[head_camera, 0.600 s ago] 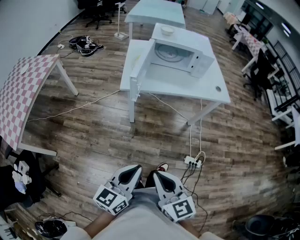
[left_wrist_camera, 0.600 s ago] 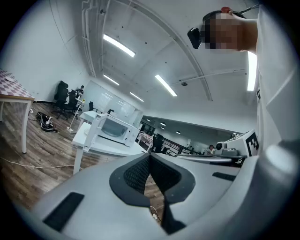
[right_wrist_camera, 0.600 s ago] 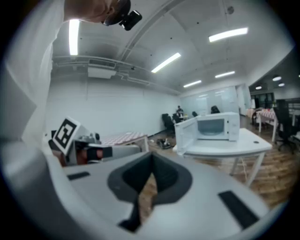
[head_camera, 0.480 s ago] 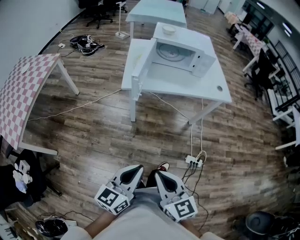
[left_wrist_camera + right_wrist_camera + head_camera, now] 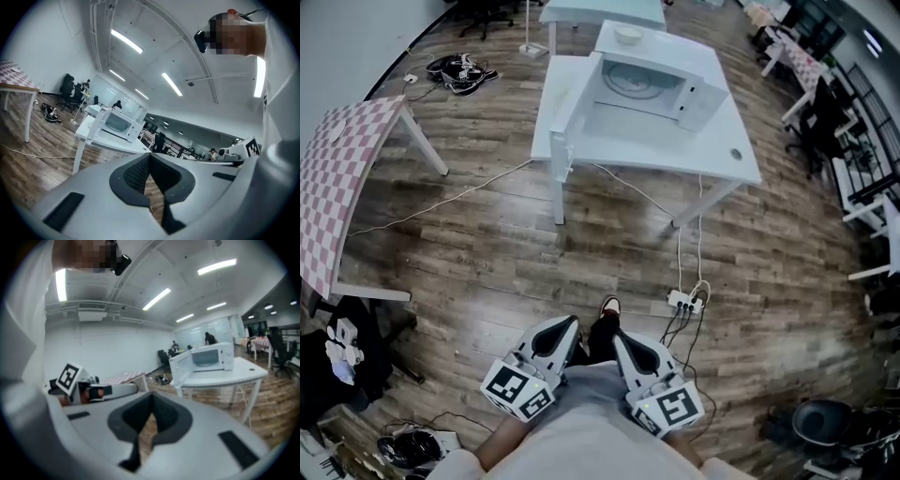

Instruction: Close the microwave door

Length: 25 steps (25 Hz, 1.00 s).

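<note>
- White microwave (image 5: pixel 652 89) stands on the white table (image 5: pixel 712 164) at the upper middle of your head view, well apart from you across the wood floor (image 5: pixel 487 262).
- Its door (image 5: pixel 567 112) hangs wide open, swung out toward the frame's left, by the table's left edge.
- A small bowl (image 5: pixel 628 35) rests on top of the microwave.
- Your left gripper (image 5: pixel 565 328) sits at the bottom middle of the frame, close to your body. Its jaws are together, with nothing between them.
- Your right gripper (image 5: pixel 619 342) is just beside it, jaws likewise together on nothing.
- A power strip (image 5: pixel 685 301) lies on the floor right of centre, with cords running up toward the table.
- A pink-and-white checkered table (image 5: pixel 337 178) fills the left edge.
</note>
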Each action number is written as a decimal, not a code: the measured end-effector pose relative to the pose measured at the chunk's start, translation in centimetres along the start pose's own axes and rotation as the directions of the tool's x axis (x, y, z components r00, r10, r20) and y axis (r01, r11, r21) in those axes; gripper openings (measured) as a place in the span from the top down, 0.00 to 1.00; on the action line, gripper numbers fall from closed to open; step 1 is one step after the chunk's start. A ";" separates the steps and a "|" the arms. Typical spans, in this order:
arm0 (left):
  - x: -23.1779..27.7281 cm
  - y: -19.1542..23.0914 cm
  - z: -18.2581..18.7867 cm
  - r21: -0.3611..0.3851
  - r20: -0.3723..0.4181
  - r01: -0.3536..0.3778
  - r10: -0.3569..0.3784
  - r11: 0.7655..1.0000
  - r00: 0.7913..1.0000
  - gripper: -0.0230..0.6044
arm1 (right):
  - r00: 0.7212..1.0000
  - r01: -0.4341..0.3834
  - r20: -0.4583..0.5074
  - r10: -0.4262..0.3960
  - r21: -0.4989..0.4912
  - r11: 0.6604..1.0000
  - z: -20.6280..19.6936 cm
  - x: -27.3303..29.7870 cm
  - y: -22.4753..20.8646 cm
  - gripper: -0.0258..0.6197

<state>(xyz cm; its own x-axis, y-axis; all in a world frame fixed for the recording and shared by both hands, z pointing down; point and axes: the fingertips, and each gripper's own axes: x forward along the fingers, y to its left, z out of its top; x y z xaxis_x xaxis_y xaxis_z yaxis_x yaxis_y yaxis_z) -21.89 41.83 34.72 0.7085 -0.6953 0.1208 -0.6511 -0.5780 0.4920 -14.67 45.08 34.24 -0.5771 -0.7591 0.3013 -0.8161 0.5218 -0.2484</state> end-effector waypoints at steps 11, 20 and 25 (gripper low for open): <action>5.0 2.5 4.0 0.025 0.004 -0.039 0.039 0.999 0.999 0.94 | 1.000 -0.005 0.013 0.005 -0.002 1.000 3.7 3.0 -5.8 0.92; 11.6 3.2 6.8 0.059 0.011 -0.085 0.084 0.995 0.996 0.94 | 0.998 -0.044 0.044 0.044 -0.003 0.999 7.1 5.6 -11.6 0.92; 14.6 2.5 7.2 0.080 -0.004 -0.097 0.097 0.992 0.995 0.94 | 0.997 -0.062 0.056 0.061 0.006 0.998 8.3 5.9 -14.2 0.92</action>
<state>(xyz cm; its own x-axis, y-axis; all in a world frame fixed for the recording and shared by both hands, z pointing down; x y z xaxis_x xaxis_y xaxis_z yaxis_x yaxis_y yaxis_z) -15.11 27.21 31.53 0.6427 -0.7467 0.1713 -0.7361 -0.5401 0.4079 -6.26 29.95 31.89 -0.6235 -0.7461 0.2338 -0.7786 0.5655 -0.2720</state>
